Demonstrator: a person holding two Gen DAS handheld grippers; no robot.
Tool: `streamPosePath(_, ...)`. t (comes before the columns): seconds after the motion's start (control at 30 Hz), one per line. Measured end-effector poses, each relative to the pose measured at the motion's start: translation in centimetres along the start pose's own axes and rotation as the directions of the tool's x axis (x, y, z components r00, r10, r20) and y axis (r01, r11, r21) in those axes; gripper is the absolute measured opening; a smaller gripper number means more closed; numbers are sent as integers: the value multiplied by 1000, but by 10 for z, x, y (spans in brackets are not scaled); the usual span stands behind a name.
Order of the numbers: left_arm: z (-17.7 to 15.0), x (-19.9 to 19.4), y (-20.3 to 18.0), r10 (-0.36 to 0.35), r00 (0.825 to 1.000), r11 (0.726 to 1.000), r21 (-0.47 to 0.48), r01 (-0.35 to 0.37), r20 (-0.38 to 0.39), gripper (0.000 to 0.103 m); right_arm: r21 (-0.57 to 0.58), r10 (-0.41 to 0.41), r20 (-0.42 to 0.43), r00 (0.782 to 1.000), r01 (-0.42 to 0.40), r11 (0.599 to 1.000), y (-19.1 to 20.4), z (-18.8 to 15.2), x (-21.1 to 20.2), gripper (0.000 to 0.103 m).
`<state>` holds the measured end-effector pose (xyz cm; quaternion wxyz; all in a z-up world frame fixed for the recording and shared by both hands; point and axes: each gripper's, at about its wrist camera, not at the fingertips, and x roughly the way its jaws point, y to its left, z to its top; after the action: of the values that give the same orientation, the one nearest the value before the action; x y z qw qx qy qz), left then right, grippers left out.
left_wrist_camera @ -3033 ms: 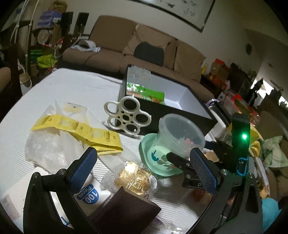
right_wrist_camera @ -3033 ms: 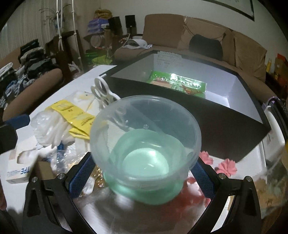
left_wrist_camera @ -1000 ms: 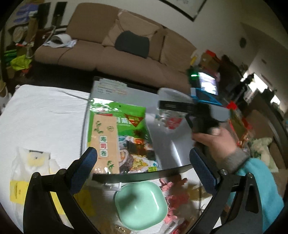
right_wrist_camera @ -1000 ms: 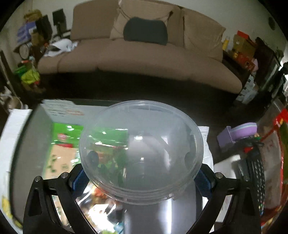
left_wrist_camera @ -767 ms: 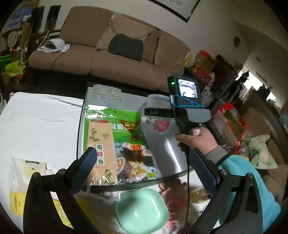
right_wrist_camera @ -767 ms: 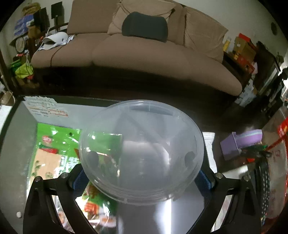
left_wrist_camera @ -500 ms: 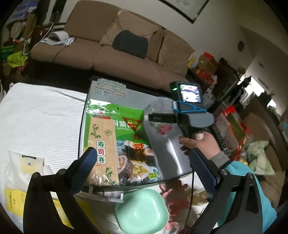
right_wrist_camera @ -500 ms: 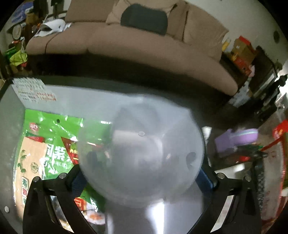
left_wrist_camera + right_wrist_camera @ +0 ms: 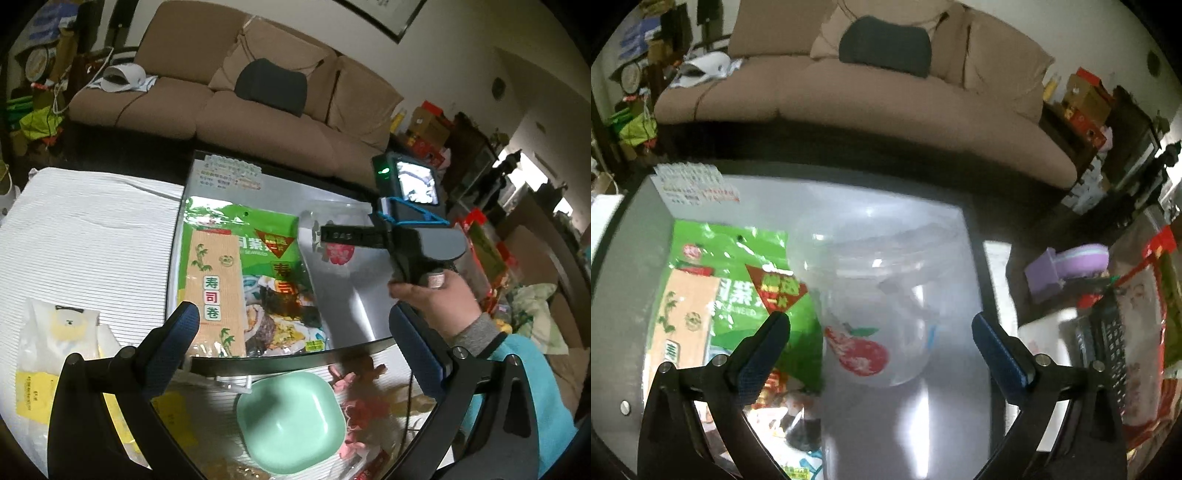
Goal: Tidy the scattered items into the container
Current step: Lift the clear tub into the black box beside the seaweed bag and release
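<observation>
The right gripper [image 9: 879, 343] is hanging released — the clear tub [image 9: 886, 306] is lying on its side inside the box [image 9: 628, 229], just beyond its fingertips.

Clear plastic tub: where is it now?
The clear plastic tub lies inside the box, right of the green seaweed packet, free between the open right gripper fingers.
</observation>
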<state>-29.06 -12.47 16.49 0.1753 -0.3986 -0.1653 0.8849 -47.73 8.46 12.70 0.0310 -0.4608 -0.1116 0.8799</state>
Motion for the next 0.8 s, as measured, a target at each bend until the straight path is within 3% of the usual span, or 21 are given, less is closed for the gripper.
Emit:
streamPosePath(0.17,3,-6,3,-13,1000,1000,5,13,8,103,28,39,101,994,-42,999,-5,24,-17,98)
streamPosePath(0.27,5,-11,8,-22,1000,1000,3,22,15,103,-54,90,124,988,-84,995,16,40,-13,68)
streamPosePath(0.33,5,-14,12,-28,999,1000,-3,28,20,103,-174,129,102,986,-110,979,40,48,-4,42)
streamPosePath(0.4,4,-19,14,-33,999,999,-2,33,30,103,-230,132,54,990,-117,966,58,49,6,40)
streamPosePath(0.53,5,-23,14,-10,999,1000,18,9,50,103,-283,45,-25,999,-50,958,71,39,13,39)
streamPosePath(0.63,4,-21,13,-25,999,1000,-6,26,40,103,-245,47,-51,998,-58,968,53,29,1,37)
streamPosePath(0.8,-1,-32,-3,-40,998,999,3,40,39,103,-197,-19,-110,994,-3,980,18,2,-10,37)
